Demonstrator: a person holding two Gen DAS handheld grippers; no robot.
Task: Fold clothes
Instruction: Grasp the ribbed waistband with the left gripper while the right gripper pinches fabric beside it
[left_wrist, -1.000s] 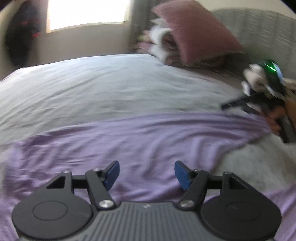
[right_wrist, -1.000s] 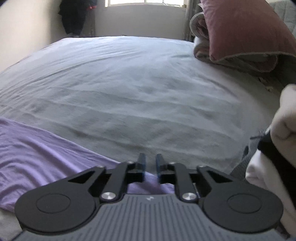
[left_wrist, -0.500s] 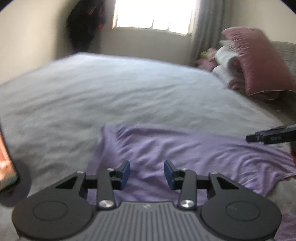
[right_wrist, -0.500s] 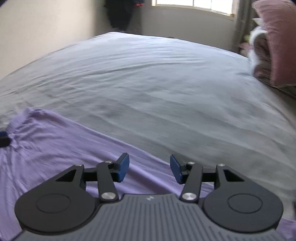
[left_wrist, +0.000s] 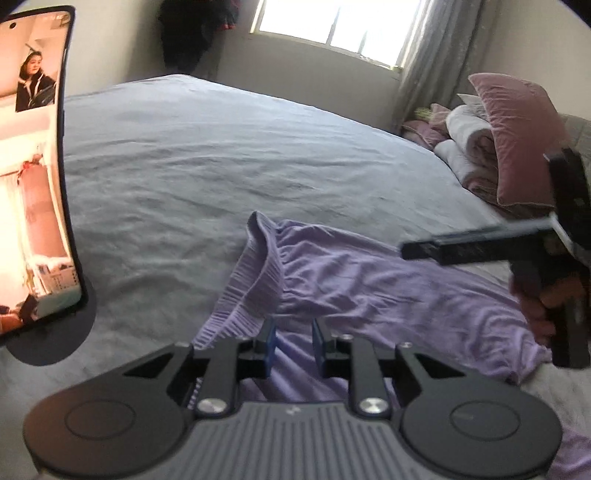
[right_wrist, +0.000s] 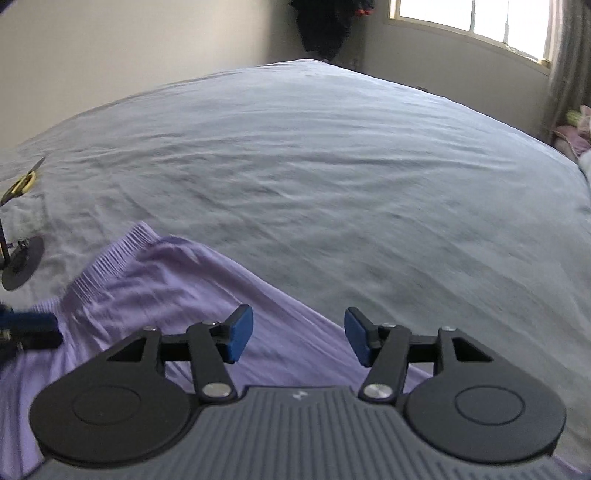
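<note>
While the purple garment (left_wrist: 354, 280) lay spread across the near part of the grey bed (left_wrist: 207, 166), I was at the step of taking hold of it, with no neat fold made that I could see. My left tongs (left_wrist: 293, 341) hung low over the cloth near its ribbed band (left_wrist: 243, 291), which had flopped over into a raised ridge. Their blue pads (left_wrist: 270, 341) stood a narrow gap apart, with cloth showing beneath that gap; I judged them not clamped on anything, though they were close to it. My right tongs (right_wrist: 298, 334) were spread wide above the garment's far edge, holding nothing, with bare sheet just beyond them. In the left view they reached in from the right side over the middle of the cloth.

A phone (left_wrist: 35, 166) on a round stand stood on the bed to the left, apart from the garment, and pillows (left_wrist: 517, 136) were piled at the far right.

By my judgement the next move called for dropping the left tongs onto the band and pinching through both layers there, while the right tongs came down on the edge below them. Thin, limp cloth like that would slip from a shallow bite, so each grip wanted a good fold of fabric. Then both could lift together and carry one side over the other.
</note>
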